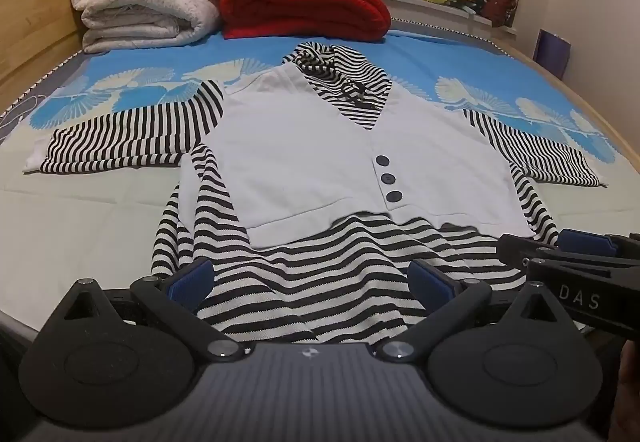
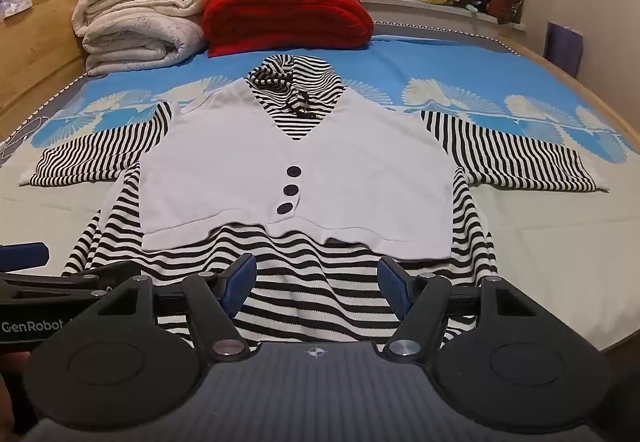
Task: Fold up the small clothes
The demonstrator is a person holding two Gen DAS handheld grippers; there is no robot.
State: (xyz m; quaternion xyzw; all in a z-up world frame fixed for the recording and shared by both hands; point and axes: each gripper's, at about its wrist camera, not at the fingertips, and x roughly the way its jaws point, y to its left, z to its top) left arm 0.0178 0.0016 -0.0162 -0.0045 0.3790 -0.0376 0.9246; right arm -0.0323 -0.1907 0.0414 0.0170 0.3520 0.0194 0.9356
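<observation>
- Flat on the bed point(image 1: 80, 210), a knit striped dress point(image 1: 320, 282) with smooth white vest panel point(image 1: 304, 162), three round dark buttons point(image 1: 387, 178).
- Left gripper point(image 1: 312, 278) jaws spread; right gripper point(image 2: 318, 284), "GenRobot" at 9 o'clock, jaws spread.

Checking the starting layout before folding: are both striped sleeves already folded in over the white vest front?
No: both striped sleeves lie spread flat out to either side of the white vest front on the bed.

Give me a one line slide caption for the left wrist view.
Open left gripper above the hem of a striped dress spread flat on the bed.
</observation>
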